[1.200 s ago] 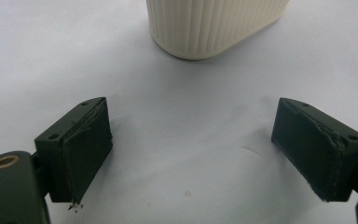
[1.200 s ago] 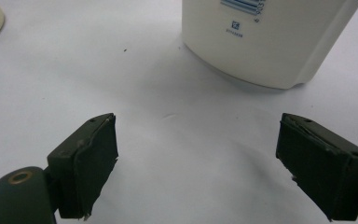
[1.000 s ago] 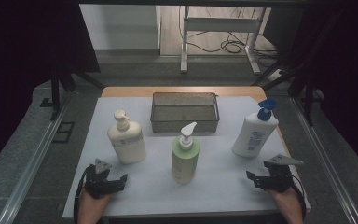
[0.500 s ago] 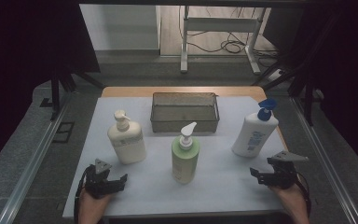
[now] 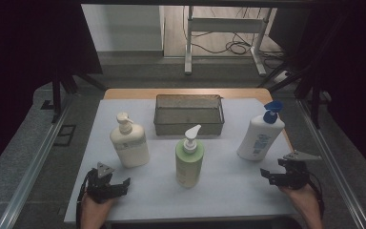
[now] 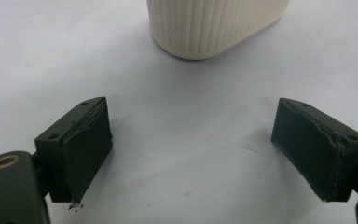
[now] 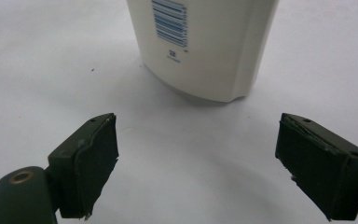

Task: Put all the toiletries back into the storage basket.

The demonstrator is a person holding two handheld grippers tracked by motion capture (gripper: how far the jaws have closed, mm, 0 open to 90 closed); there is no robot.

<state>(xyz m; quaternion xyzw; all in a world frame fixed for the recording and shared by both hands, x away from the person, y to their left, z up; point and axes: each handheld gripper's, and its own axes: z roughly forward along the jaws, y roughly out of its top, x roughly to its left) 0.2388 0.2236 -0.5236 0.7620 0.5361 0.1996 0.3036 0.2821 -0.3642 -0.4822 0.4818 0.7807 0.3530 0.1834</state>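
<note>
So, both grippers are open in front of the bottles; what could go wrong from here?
1. The blue-cap bottle is tall and leans a little; a low push from the right gripper could tip it.
2. The cream bottle is ribbed and rounded, so the left gripper might slip or turn it.
3. The green bottle stands between the others and before the basket; a carried bottle may knock it.
</note>
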